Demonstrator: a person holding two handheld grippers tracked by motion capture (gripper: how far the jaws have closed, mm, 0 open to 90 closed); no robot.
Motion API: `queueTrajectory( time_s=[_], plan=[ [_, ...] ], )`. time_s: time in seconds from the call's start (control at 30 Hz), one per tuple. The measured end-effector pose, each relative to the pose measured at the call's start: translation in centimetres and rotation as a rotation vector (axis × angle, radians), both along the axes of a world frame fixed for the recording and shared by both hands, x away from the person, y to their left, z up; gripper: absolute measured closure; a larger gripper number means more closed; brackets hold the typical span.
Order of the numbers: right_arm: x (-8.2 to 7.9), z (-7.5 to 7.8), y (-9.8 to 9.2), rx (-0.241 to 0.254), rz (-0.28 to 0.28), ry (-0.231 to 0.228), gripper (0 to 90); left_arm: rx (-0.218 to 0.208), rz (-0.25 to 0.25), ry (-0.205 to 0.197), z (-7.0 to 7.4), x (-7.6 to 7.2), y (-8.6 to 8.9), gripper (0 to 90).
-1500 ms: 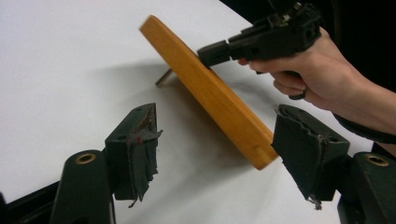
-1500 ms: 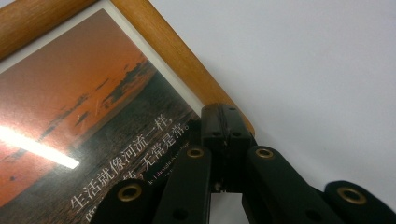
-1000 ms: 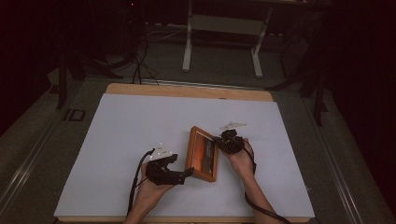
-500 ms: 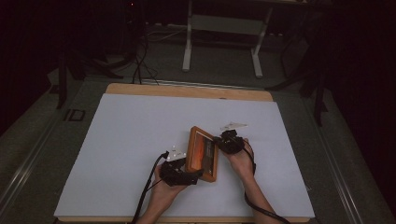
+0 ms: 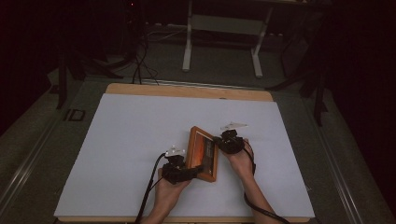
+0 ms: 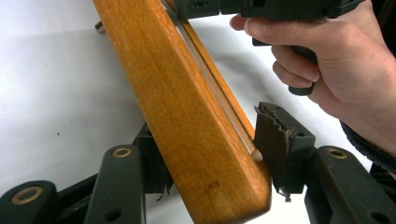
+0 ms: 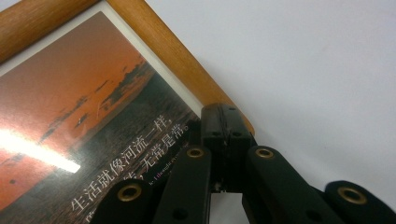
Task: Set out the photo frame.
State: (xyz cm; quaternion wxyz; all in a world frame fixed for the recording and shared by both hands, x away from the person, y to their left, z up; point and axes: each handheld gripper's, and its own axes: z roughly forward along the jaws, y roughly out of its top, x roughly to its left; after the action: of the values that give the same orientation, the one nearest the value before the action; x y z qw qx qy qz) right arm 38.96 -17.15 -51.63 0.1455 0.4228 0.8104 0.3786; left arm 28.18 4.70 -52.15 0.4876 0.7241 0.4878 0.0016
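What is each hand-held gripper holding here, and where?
Both hold the wooden picture frame: the left hand-held gripper straddles its near corner, and the right hand-held gripper pinches its right edge.

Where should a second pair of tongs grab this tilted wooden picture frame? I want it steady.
Grip the wooden picture frame on its near corner rail, from the person's left, one pad each face: it stands tilted on edge, so the rail is thin enough. The left tongs straddle it there.

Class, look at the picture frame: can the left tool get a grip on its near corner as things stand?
Probably yes: the left tool has just been closing, its jaws either side of the wooden picture frame corner, nothing between; the right tool steadies it.
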Motion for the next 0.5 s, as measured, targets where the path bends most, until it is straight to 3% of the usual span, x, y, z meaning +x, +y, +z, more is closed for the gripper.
queueTrajectory(
  time_s=[0.27,0.5],
  plan=[
    [-0.1,0.2,-0.1,-0.014,0.016,-0.001,89.9,-0.017,0.001,0.007,0.0,-0.1,0.0,51.9],
    [-1.0,1.5,-2.0,-0.002,0.007,-0.027,86.2,-0.006,-0.002,-0.016,0.2,-0.5,-0.5,54.5]
  ],
)
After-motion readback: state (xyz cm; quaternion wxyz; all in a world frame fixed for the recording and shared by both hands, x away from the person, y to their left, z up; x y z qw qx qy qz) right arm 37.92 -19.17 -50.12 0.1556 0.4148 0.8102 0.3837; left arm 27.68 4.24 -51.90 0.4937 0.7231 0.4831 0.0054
